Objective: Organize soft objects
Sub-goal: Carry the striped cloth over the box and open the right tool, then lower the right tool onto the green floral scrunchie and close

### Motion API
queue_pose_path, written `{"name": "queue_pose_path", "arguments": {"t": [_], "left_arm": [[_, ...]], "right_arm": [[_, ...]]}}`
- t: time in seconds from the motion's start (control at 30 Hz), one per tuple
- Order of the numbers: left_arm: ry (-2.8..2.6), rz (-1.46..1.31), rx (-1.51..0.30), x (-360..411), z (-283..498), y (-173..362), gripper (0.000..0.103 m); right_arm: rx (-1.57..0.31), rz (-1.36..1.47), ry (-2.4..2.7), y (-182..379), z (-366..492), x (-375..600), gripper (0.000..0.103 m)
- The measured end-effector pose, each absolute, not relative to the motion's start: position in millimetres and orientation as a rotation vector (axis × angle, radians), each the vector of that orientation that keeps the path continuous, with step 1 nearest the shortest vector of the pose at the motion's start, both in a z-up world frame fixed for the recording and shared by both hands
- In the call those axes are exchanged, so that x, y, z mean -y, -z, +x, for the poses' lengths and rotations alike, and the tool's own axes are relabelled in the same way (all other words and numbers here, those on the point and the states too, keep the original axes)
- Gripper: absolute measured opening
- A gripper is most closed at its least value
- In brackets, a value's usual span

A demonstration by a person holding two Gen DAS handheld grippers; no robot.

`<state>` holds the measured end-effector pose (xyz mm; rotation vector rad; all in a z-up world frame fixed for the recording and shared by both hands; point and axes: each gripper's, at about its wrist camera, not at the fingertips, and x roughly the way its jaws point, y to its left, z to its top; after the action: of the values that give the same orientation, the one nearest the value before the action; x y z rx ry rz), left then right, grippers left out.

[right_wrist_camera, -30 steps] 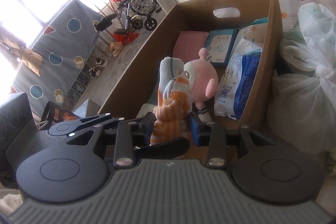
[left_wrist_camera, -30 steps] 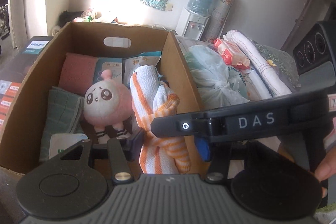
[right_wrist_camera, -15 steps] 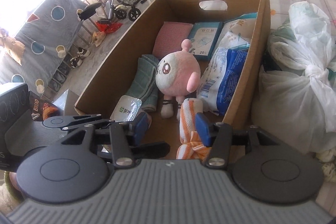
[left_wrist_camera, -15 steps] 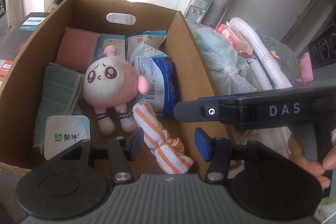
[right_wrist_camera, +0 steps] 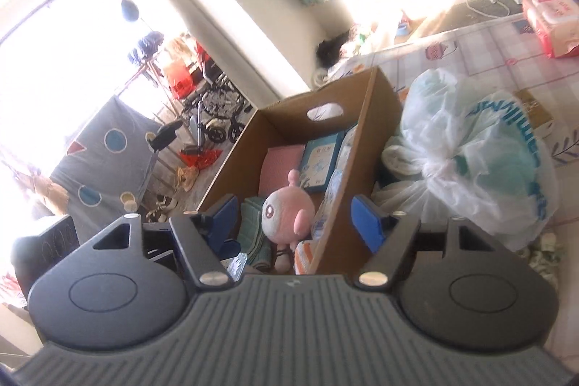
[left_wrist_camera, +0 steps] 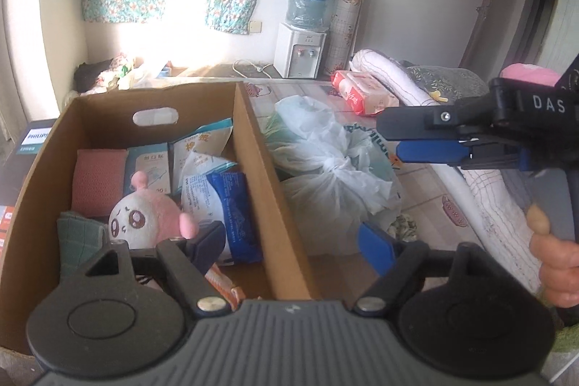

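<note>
Lying in the cardboard box [left_wrist_camera: 260,169] near the pink plush [left_wrist_camera: 148,217], the orange-striped towel [left_wrist_camera: 224,284] sits released; both claws, left [left_wrist_camera: 289,241] and right [right_wrist_camera: 295,221], are opening, empty.

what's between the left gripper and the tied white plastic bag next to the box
Nothing visible. The left gripper is opening and empty, straddling the cardboard box right wall; the white plastic bag sits just past that wall, with open space to it.

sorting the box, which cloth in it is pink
The folded cloth standing against the far wall, left of the packets. The green cloth lies nearer, beside the plush.
</note>
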<state>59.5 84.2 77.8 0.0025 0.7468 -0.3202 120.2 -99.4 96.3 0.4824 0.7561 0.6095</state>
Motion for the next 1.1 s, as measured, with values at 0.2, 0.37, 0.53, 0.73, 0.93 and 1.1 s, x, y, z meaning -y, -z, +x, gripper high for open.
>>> {"name": "queue_pose_path", "arguments": {"t": [0.2, 0.37, 0.53, 0.73, 0.93, 1.1], "left_arm": [[0.432, 0.117, -0.705, -19.3, 54.6, -80.9, 0.087], [0.493, 0.194, -0.727, 39.6, 56.2, -56.5, 0.087], [0.485, 0.302, -0.766, 83.6, 62.5, -18.5, 0.086], [0.440, 0.348, -0.836, 107.9, 78.0, 20.2, 0.082], [0.409, 0.327, -0.894, 116.9, 96.5, 40.6, 0.077], [0.390, 0.330, -0.912, 122.4, 106.8, 51.3, 0.072]], "right_arm": [[-0.688, 0.513, -0.451, -97.2, 99.7, 183.7, 0.075], [-0.764, 0.538, -0.376, -52.0, 88.9, 223.4, 0.075], [-0.860, 0.493, -0.344, -3.7, 93.9, 231.5, 0.075], [-0.928, 0.485, -0.382, 25.0, 119.9, 235.3, 0.067], [-0.990, 0.478, -0.395, 44.4, 144.9, 233.4, 0.053], [-1.021, 0.475, -0.399, 57.2, 156.3, 234.4, 0.048]]}}
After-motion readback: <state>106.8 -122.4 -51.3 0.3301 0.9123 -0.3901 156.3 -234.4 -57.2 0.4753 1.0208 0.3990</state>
